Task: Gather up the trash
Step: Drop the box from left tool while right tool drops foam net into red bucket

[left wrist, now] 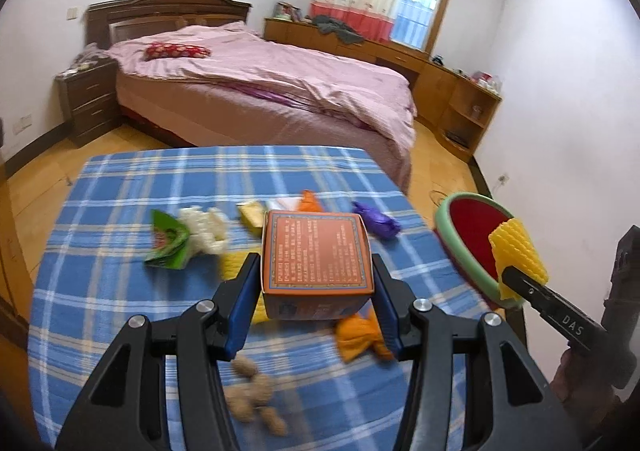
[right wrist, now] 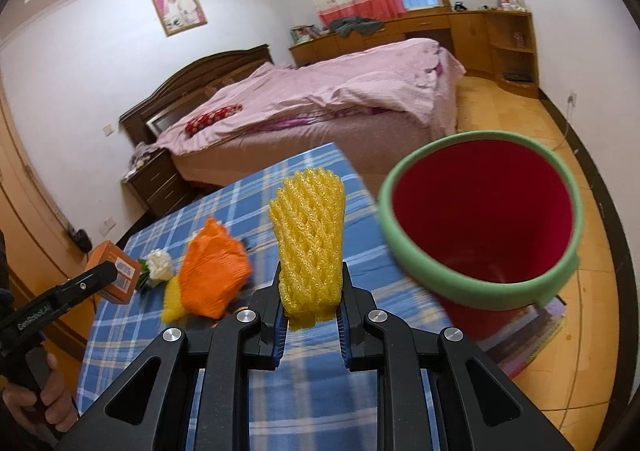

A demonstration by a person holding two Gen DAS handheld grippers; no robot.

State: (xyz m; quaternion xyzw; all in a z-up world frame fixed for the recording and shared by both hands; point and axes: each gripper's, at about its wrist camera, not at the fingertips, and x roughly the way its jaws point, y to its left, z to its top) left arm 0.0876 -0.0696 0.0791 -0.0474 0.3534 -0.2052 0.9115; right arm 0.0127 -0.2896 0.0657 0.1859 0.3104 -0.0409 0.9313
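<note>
My left gripper [left wrist: 316, 275] is shut on an orange cardboard box [left wrist: 316, 251], held above the blue checked table [left wrist: 120, 231]; the box also shows in the right wrist view [right wrist: 116, 271]. My right gripper [right wrist: 312, 287] is shut on a yellow foam fruit net [right wrist: 310, 239], held just left of the red bin with a green rim [right wrist: 480, 219]. In the left wrist view the net [left wrist: 518, 251] sits in front of the bin [left wrist: 468, 235]. More trash lies on the table: an orange foam net [right wrist: 212, 271], a green wrapper [left wrist: 168, 243], a white foam net [left wrist: 204, 227], a purple wrapper [left wrist: 378, 221], and peanuts [left wrist: 252, 391].
A bed with pink covers [left wrist: 260, 91] stands beyond the table. A dark nightstand [left wrist: 88, 99] is at its left, wooden cabinets [left wrist: 460, 91] along the far wall. The bin stands off the table's right edge above the wooden floor [right wrist: 540, 123].
</note>
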